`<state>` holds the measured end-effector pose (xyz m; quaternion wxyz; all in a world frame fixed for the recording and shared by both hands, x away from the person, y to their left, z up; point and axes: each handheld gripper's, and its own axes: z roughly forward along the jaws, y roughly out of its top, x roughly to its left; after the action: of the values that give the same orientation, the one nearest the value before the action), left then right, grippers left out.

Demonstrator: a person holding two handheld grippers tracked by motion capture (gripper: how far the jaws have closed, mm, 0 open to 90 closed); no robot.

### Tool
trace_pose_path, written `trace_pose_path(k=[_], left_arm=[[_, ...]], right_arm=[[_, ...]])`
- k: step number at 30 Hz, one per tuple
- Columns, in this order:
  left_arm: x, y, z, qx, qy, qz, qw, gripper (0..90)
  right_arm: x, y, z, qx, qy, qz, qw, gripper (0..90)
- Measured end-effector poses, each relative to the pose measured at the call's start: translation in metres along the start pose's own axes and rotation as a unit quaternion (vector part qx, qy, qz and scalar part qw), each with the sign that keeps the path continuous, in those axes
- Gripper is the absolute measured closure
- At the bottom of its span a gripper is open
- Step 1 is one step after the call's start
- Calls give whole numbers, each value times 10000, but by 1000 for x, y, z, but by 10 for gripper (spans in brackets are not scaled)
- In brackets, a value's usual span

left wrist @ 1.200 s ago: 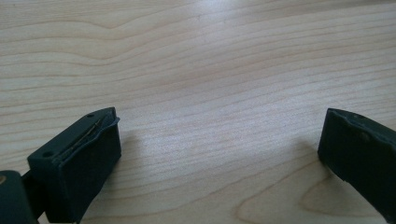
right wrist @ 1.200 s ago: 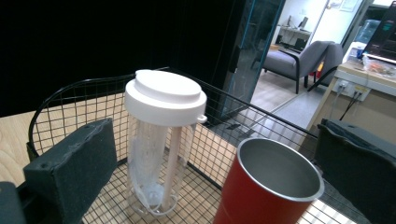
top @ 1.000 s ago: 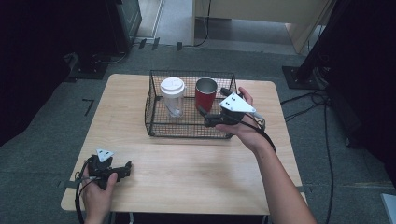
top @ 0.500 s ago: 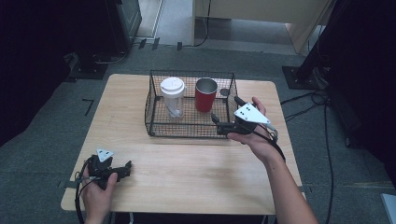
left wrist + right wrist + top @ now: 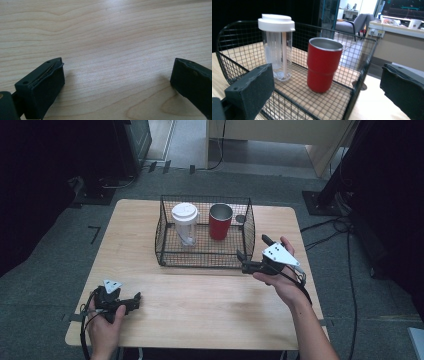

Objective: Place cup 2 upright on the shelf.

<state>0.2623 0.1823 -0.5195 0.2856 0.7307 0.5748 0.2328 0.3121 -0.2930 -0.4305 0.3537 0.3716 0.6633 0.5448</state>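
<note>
- The red cup (image 5: 324, 64) stands upright inside the wire basket (image 5: 165, 242), toward its right half, with nothing touching it; in the high view the same red cup (image 5: 220, 221) sits near the basket's back wall.
- Just beside it, to its left and apart from it, stands a clear tumbler (image 5: 277, 47) with a white lid, also upright on the basket floor.
- Our right gripper (image 5: 250, 261) hovers outside the basket, by its front right corner, jaws spread wide and holding nothing; its own view looks over the rim at both vessels.
- We judge the step in hand to be the right gripper's empty-handed pause beside the basket, with both vessels already placed inside.
- If another pick is meant, we would need to lift the gripper above the wire rim, come down over the red cup, and close on its wall without knocking the tumbler next to it.
- Our left gripper (image 5: 131, 302) rests on the wooden table (image 5: 210, 310) near its front left corner, well apart from the basket.
- Its jaws are released and wide apart, with bare wood grain between them.
</note>
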Motion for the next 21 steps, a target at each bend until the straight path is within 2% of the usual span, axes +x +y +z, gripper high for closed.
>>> trace_pose_path(k=[10,21], left_arm=[[0,0,0,-2,0,3,10000,0],[0,0,0,-5,1,-1,10000,0]], right_arm=[[-10,-28,-18,153,-194,150,9996,0],[-24,-61,-42,412,-468,352,9974,0]])
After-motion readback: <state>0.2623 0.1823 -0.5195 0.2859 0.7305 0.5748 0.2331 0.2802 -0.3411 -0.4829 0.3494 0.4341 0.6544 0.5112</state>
